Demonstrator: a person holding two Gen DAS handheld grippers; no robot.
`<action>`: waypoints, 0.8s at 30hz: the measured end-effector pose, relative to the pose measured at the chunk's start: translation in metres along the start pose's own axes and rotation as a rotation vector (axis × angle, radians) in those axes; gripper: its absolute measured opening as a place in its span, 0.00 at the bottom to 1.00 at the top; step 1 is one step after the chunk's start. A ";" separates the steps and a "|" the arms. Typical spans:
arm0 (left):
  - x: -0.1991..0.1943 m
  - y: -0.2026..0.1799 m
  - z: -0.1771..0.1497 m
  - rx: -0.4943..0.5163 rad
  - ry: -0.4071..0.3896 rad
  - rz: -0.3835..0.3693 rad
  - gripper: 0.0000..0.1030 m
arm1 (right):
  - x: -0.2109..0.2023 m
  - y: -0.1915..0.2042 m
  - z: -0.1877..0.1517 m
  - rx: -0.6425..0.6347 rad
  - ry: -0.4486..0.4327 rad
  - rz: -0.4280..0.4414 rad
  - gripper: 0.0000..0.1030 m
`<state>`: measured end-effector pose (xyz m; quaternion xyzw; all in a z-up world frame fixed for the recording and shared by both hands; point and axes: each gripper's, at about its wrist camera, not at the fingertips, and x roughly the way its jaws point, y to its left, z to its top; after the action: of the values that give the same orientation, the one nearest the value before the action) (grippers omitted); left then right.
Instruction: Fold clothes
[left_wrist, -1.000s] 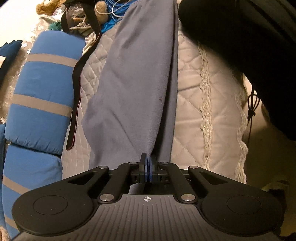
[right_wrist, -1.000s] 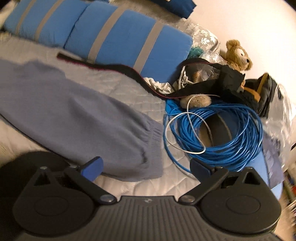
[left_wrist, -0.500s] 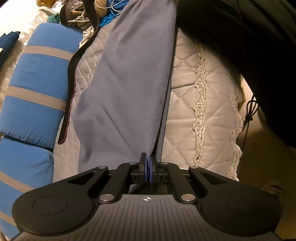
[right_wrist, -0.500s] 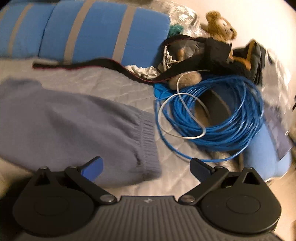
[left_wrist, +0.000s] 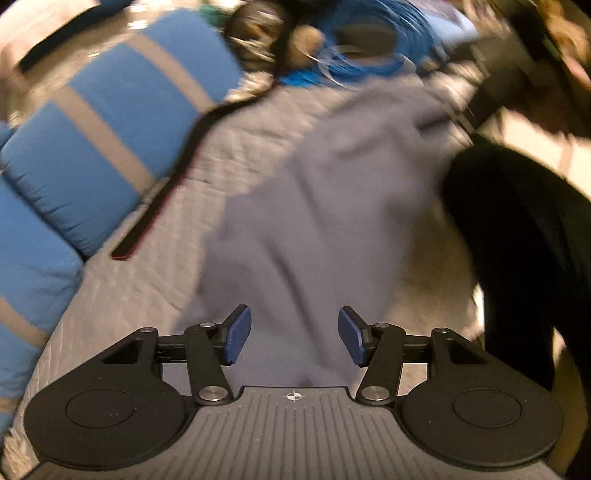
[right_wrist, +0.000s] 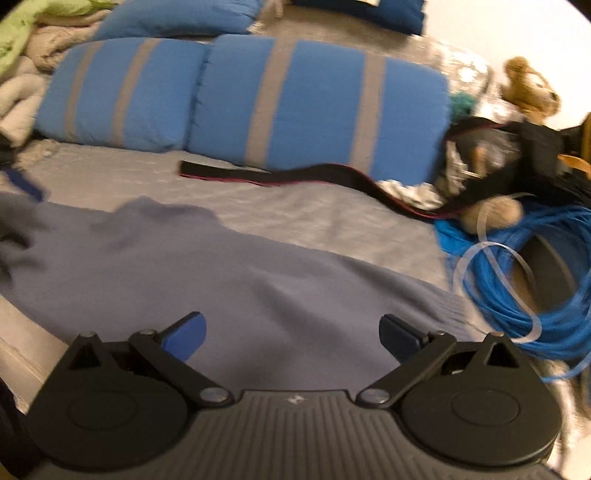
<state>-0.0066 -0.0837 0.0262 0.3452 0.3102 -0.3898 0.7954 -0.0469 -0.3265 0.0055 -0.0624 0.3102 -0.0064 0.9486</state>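
A grey-blue knit garment (left_wrist: 332, 206) lies stretched out on the quilted bed; it also shows in the right wrist view (right_wrist: 229, 280), ribbed hem toward the right. My left gripper (left_wrist: 294, 336) is open and empty just above one end of it. My right gripper (right_wrist: 291, 334) is open and empty over the garment near the hem end. The left view is motion-blurred.
Blue pillows with grey stripes (right_wrist: 280, 99) line the far side. A black strap (right_wrist: 280, 177) lies in front of them. A coil of blue cable (right_wrist: 524, 280), a teddy bear (right_wrist: 528, 88) and bags sit at the right. A dark-clothed person (left_wrist: 524, 258) is at the right.
My left gripper opened and let go of the garment, which now lies on the bed, and it swung round. My right gripper moved left over the garment, still open.
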 end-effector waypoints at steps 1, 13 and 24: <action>0.003 0.014 0.004 -0.045 -0.019 -0.016 0.49 | 0.005 0.008 0.004 0.008 0.001 0.018 1.00; 0.139 0.145 0.067 -0.582 -0.051 -0.410 0.49 | 0.074 0.072 0.004 0.222 0.111 0.140 1.00; 0.202 0.152 0.067 -0.651 0.033 -0.647 0.03 | 0.080 0.068 -0.021 0.246 0.055 0.177 1.00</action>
<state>0.2372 -0.1489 -0.0425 -0.0310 0.5211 -0.4946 0.6949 0.0035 -0.2650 -0.0661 0.0819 0.3371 0.0378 0.9371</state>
